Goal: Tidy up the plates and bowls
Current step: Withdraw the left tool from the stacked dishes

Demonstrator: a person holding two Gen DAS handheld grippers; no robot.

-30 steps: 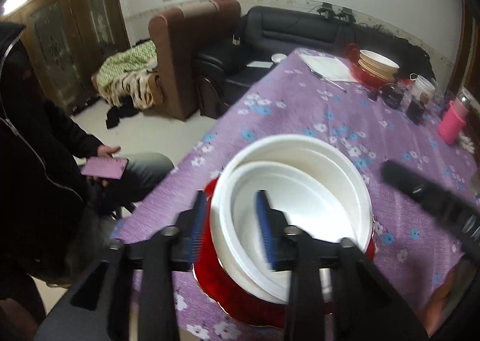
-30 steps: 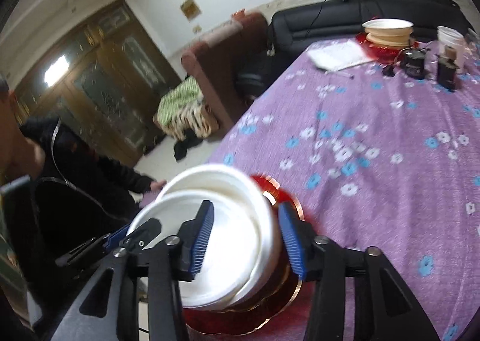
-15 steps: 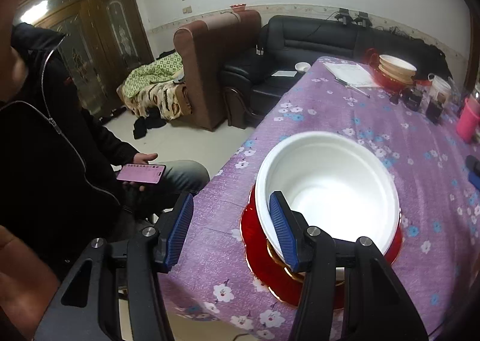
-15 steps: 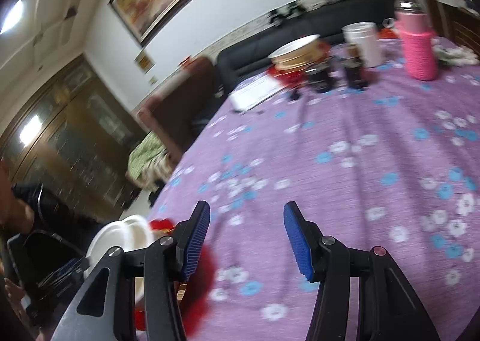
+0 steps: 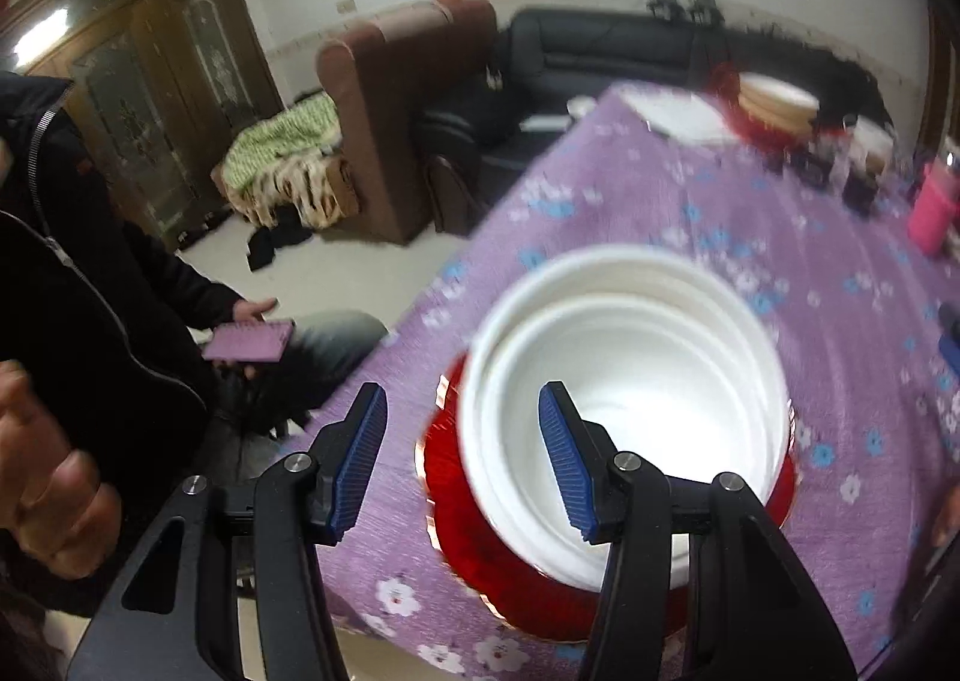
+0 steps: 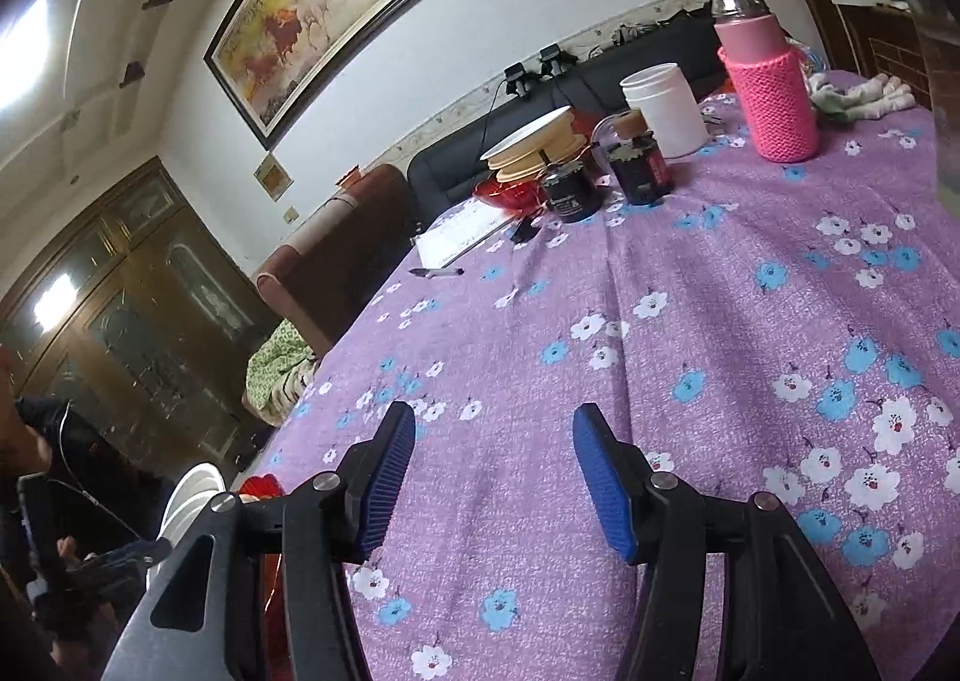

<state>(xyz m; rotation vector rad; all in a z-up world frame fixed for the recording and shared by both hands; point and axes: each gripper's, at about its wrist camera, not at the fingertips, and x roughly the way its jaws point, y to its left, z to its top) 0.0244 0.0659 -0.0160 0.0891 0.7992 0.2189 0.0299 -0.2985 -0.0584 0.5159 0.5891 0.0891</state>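
**Both grippers off the bowls, right one swung away over bare cloth**

At the far left of the left wrist view, a seated person point(image 5: 90, 285) in a dark jacket is holding a pink notebook point(image 5: 249, 342), as a second ago. The left gripper point(image 5: 462, 453) is hanging over the near edge of the table point(image 5: 690, 213); its jaws are standing about half open, wider than a second ago. Then they were straddling the bowl rim; now the left pad is lying over bare cloth and the right pad over the bowl's inside, gripping nothing. The white bowls point(image 5: 630, 381) are sitting nested on a red plate point(image 5: 516, 579) by the table's near edge, where they were before.

In the right wrist view the bowls point(image 6: 192, 495) and plate point(image 6: 261, 486) are showing only at the lower left edge. A second ago they were lying between this gripper's fingers. The right gripper point(image 6: 492, 477) is now pointing across the flowered cloth, its jaws opening with nothing between them. Farther right, at the table's far end, a second stack of bowls point(image 6: 534, 144), two dark jars point(image 6: 606, 174), a white tub point(image 6: 663, 108) and a pink bottle point(image 6: 768, 93) are standing.
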